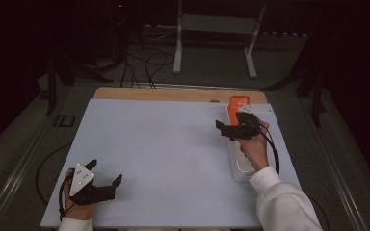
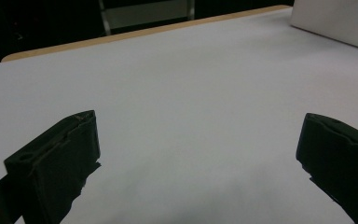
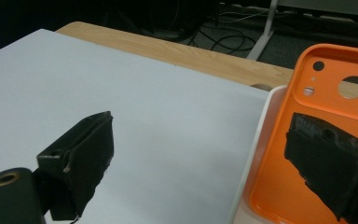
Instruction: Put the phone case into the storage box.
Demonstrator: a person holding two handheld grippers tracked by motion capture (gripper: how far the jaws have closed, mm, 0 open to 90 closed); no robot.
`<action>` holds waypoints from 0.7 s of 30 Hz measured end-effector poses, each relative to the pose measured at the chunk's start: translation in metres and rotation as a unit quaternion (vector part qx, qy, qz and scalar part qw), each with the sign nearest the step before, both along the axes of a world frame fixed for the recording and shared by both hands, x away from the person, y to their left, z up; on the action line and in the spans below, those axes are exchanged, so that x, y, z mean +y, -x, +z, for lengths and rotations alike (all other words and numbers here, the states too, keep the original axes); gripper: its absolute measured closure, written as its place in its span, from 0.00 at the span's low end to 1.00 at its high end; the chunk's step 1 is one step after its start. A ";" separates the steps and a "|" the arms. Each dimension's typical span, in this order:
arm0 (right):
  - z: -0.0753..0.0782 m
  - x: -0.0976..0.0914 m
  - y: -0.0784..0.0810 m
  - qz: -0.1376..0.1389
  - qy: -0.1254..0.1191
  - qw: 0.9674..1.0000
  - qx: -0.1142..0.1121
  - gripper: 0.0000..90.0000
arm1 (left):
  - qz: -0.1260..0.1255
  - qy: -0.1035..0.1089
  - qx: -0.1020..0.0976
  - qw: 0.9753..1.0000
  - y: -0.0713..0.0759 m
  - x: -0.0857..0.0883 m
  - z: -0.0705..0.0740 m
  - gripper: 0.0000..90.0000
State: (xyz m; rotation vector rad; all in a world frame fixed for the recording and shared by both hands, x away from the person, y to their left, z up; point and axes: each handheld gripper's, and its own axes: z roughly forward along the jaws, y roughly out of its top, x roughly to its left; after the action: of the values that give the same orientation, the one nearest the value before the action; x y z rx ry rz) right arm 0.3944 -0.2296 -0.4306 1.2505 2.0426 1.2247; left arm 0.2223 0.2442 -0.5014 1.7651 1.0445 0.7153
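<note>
The orange case (image 1: 239, 103) lay in a white tray (image 1: 241, 166) at the right of the frame. The right gripper (image 1: 227, 128) hung spread over it, one jaw above the case. The left gripper (image 1: 107, 174) sat spread at lower left on the bench (image 1: 173, 144).

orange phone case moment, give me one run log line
right gripper: open, one jaw over orange phone case | case: in white tray, not gripped | left gripper: open, idle near table's front left
</note>
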 end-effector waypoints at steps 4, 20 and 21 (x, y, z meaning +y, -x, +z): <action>0.001 0.001 0.003 0.004 -0.002 1.000 -0.002 0.09 | 0.000 -0.001 0.000 1.000 0.000 0.000 0.000 0.00; 0.004 0.006 0.028 0.031 -0.015 0.999 -0.009 0.09 | 0.000 0.002 -0.003 1.000 -0.001 0.000 0.003 0.00; 0.004 0.006 0.030 0.033 -0.016 0.999 -0.010 0.09 | 0.000 0.002 -0.003 1.000 -0.001 0.000 0.003 0.00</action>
State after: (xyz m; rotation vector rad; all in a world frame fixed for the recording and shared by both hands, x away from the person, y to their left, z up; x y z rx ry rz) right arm 0.3649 -0.2232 -0.4266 1.1896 2.0726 1.2993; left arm 0.2230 0.2442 -0.4987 1.7594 1.0408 0.7177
